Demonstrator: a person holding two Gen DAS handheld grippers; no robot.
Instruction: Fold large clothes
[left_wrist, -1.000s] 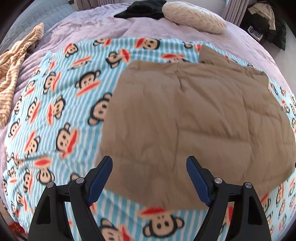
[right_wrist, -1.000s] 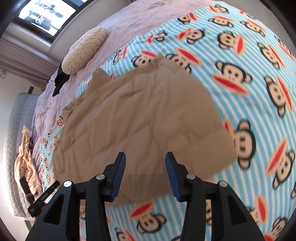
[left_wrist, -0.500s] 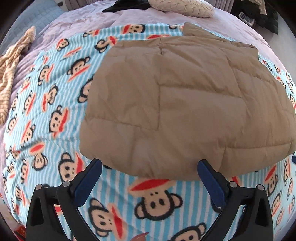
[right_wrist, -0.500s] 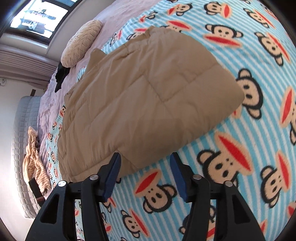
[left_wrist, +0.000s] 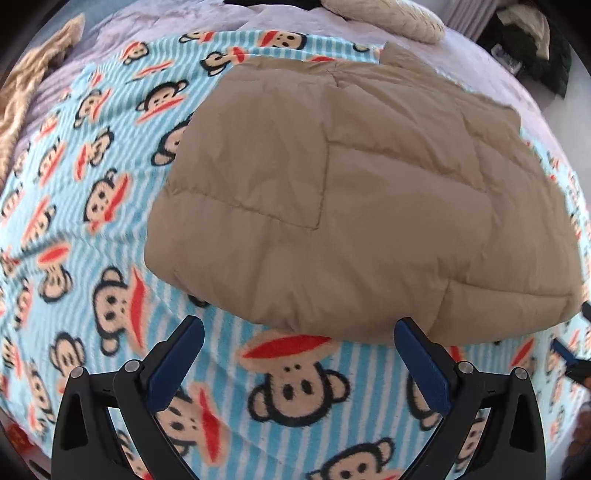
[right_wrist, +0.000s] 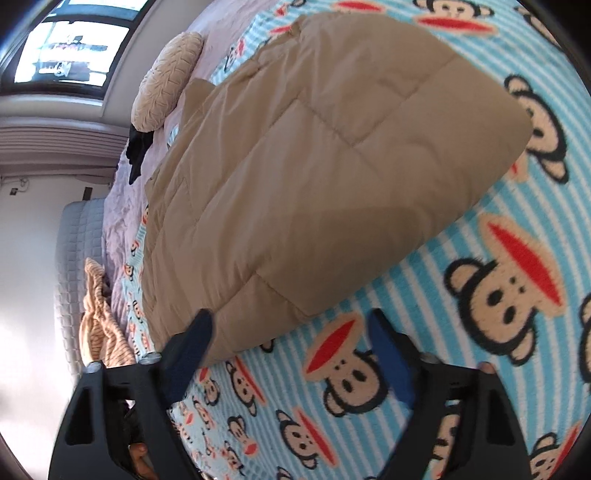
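Note:
A tan quilted padded garment lies flat and folded on a blue striped monkey-print blanket. It also shows in the right wrist view. My left gripper is open and empty, just in front of the garment's near edge and above the blanket. My right gripper is open and empty, low over the blanket, with its left finger close to the garment's near edge. The right gripper's blue tip shows at the right edge of the left wrist view.
A cream cushion and a black cloth lie at the far end of the lilac bedspread. A striped tan garment lies by the bed's far side. Dark clothes are piled beyond the bed.
Both grippers have drawn back from over the garment to its near edge and dropped lower. The right gripper's jaws have opened wider. The garment has stayed in place.

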